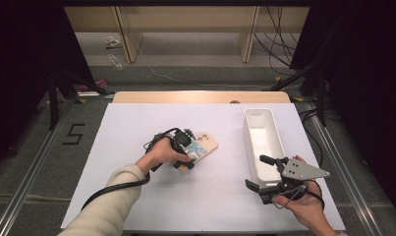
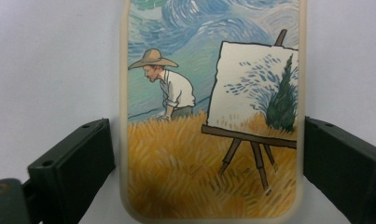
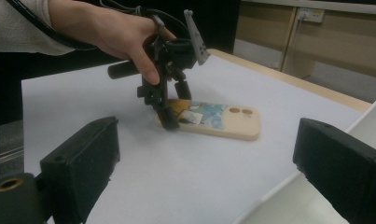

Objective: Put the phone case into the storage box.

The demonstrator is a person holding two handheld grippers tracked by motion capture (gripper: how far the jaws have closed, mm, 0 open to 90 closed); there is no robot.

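Between the left gripper's (image 2: 209, 154) spread fingers lies the phone case (image 2: 213, 112).

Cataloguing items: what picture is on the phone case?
A painter in wheat beside an easel on the phone case; left gripper view.

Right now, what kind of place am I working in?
Most likely a lab recording station rather than a home: a white-covered table ringed by dark curtains, loose cables on the floor, and a taped number 5 marking the spot.

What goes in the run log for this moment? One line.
left tool: open, straddling phone case flat on table | right tool: open, at white bin
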